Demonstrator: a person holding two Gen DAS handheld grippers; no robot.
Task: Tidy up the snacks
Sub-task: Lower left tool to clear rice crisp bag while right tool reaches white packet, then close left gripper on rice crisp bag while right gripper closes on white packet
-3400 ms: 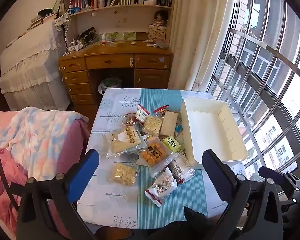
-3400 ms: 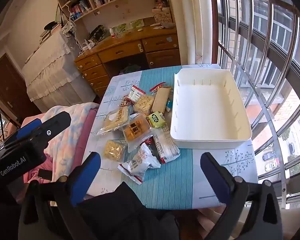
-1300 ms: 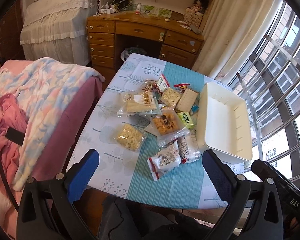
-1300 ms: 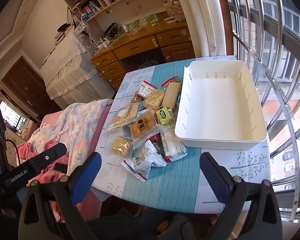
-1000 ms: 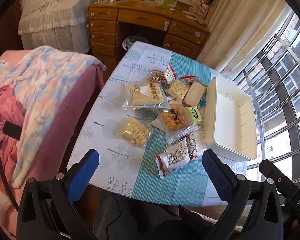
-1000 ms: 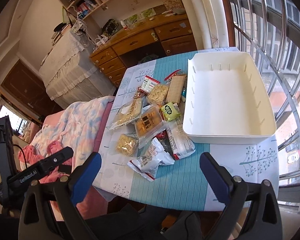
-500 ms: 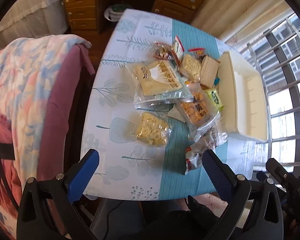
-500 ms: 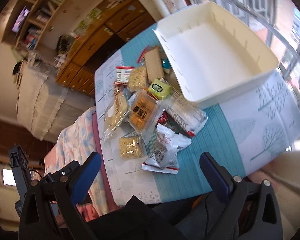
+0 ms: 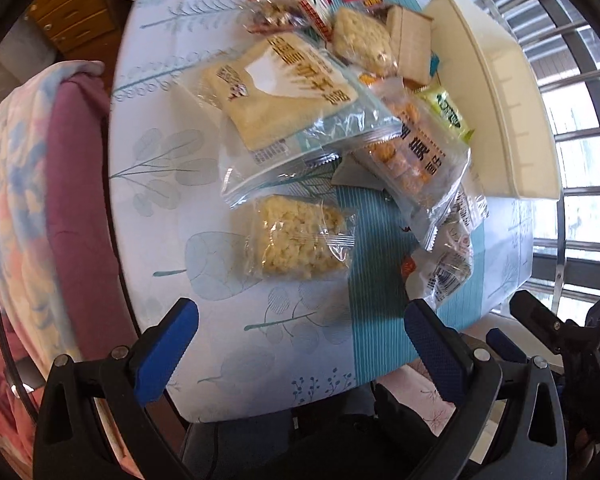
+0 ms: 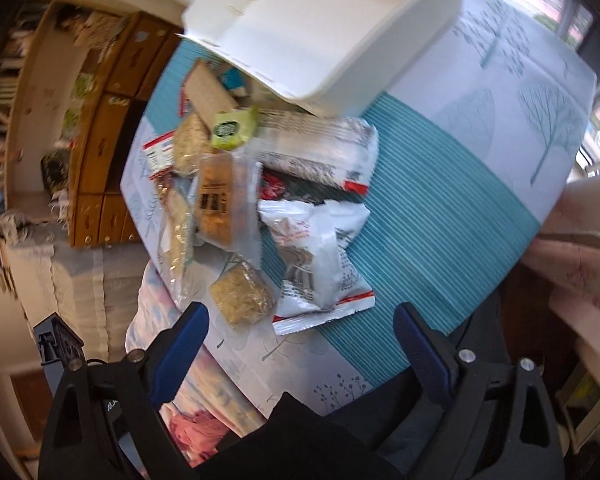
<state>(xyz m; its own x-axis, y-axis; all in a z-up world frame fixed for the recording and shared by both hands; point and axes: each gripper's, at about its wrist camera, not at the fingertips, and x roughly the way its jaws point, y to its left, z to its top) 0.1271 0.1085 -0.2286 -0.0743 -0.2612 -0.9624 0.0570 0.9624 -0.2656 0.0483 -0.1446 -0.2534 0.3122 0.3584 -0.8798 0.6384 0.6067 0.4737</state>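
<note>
A heap of snack packets lies on a table with a white and teal cloth (image 9: 312, 344). Nearest my left gripper (image 9: 300, 328) is a clear pack of yellow puffed snack (image 9: 296, 236); the gripper hovers above and before it, open and holding nothing. Behind lie a big clear-and-cream packet (image 9: 288, 96) and an orange cracker pack (image 9: 416, 160). An empty white bin (image 9: 500, 92) stands to the right. My right gripper (image 10: 302, 326) hangs over a white and red packet (image 10: 320, 264), its jaws closing a little, wide apart, nothing between them. The white bin (image 10: 320, 28) sits beyond.
A pink seat with a pastel blanket (image 9: 20, 184) runs along the table's left side. A wooden desk with drawers (image 10: 100, 120) stands past the far end. Window bars (image 9: 572, 80) are on the right. A person's dark-clothed lap (image 9: 320, 448) is at the near edge.
Both grippers have dropped toward the table and tipped downward, so the snacks loom much larger. The right view has rolled strongly. No packet has moved.
</note>
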